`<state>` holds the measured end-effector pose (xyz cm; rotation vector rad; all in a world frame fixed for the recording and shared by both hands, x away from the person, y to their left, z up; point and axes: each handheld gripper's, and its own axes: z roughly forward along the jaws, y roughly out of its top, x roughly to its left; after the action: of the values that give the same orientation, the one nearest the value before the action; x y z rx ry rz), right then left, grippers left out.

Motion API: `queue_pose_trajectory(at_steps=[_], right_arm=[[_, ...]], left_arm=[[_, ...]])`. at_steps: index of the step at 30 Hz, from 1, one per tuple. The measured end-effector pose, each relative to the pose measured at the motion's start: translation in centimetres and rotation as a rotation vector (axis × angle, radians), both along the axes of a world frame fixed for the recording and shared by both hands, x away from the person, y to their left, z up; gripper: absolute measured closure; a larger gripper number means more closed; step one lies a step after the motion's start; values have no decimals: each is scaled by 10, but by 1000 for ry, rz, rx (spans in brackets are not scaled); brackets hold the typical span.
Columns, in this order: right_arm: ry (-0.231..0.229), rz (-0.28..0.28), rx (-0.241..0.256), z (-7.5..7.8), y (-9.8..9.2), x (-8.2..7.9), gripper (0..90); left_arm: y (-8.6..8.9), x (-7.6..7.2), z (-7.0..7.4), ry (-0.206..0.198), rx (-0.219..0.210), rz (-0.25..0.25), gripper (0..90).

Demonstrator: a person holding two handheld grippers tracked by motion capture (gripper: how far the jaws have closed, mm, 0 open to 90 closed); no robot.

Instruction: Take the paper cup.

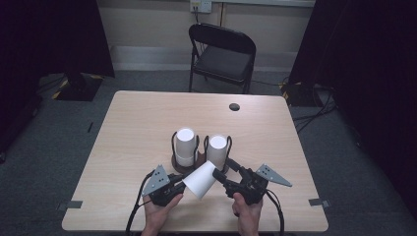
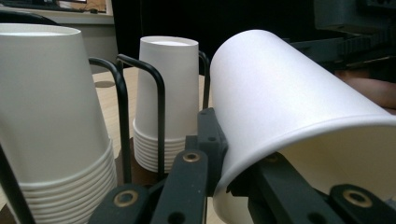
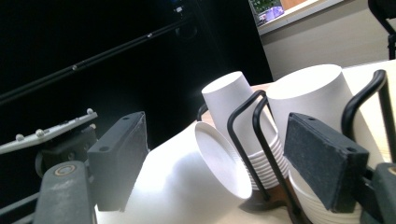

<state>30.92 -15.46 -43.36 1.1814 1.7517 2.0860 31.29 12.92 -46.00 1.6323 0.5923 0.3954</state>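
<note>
Nearest to the high camera are the person's two hands at the near edge of the light wooden table, each one holding a black two-jaw gripper. Between them lies a single white paper cup, tipped on its side in the air, with the closed bottom toward the holder and the open mouth toward the person's left hand. The left gripper is closed on the rim of this cup: in the left gripper view one jaw is inside the mouth and the other jaw presses the outside of the wall. The right gripper points at the bottom end of the same cup. In the right gripper view its two padded jaws stand wide apart, one on each side of the cup's bottom, and I cannot tell if they touch it; nothing is clamped between them.

Just behind the cup stands a black wire cup holder with a dark round base. It carries two stacks of white paper cups, all upside down: the left stack and the right stack, side by side. Behind the table stands a black folding chair on the grey floor
</note>
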Motion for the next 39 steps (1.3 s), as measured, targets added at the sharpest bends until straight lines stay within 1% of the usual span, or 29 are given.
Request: queue_pose_trajectory(at_steps=[3,4,6,8,9,11,13,14,15,16,17,18,19,20,22,24,25,27,28,30,31,32,33,34,35,36,37,39], right_arm=[[-14,-25,-22,-1,-1,-2,202],[-14,-25,-22,-1,-1,-2,202],[-22,-31,-34,-3,-2,-3,184],[-30,-27,-43,-3,-3,-4,173],[-30,-27,-43,-3,-3,-4,173],[-37,-39,-64,-2,-4,-7,155],[-42,-54,-78,-2,-4,-10,141],[-42,-54,-78,-2,-4,-10,141],[-48,-60,-99,-2,-4,-12,132],[-49,-78,-132,-2,-3,-13,132],[-49,-78,-132,-2,-3,-13,132],[-50,-87,-180,-2,-1,-14,134],[-47,-80,-186,-3,-1,-14,136],[-51,-76,-197,-3,0,-14,138],[-55,-83,-231,-4,2,-16,141],[-73,-103,-264,-5,4,-18,155],[-83,-103,-272,-6,4,-19,152],[-89,-93,-278,-6,3,-21,138],[-90,-89,-280,-7,3,-22,137],[-97,-81,-286,-7,3,-22,136],[-102,-76,-290,-8,2,-23,136],[-103,-72,-300,-8,1,-24,135],[-105,-69,-311,-9,1,-25,135],[-107,-69,-316,-9,2,-26,135],[-107,-69,-316,-9,2,-26,135],[-111,-61,-334,-11,2,-27,141],[-115,-64,-347,-12,3,-29,159],[-128,-65,-368,-13,4,-30,174]], left_arm=[[2,1,3,2,20,0,871],[2,1,3,2,20,0,870],[2,-1,8,-25,54,-8,870],[2,-2,12,-31,73,-7,871],[2,-2,12,-31,73,-7,871],[3,-1,15,-26,85,1,871],[5,-1,17,-9,91,9,871],[5,-1,17,-9,91,9,871],[6,0,19,12,101,14,871],[7,1,19,23,108,12,871],[7,1,19,23,108,12,871],[7,2,20,33,113,11,870],[8,3,20,44,118,11,871],[8,4,20,66,128,10,870],[9,6,22,75,127,7,871],[10,7,25,76,130,12,870],[10,8,27,80,137,11,871],[9,9,29,82,141,6,871],[8,10,34,89,153,1,871],[7,10,36,93,156,-5,871],[6,11,38,96,165,-10,871],[6,12,40,108,176,-15,871],[4,14,43,128,184,-26,871],[4,15,44,138,188,-15,871],[4,15,44,138,188,-15,872],[3,17,46,162,201,-28,872],[3,19,47,167,222,-45,873],[0,20,47,189,263,-45,873]])
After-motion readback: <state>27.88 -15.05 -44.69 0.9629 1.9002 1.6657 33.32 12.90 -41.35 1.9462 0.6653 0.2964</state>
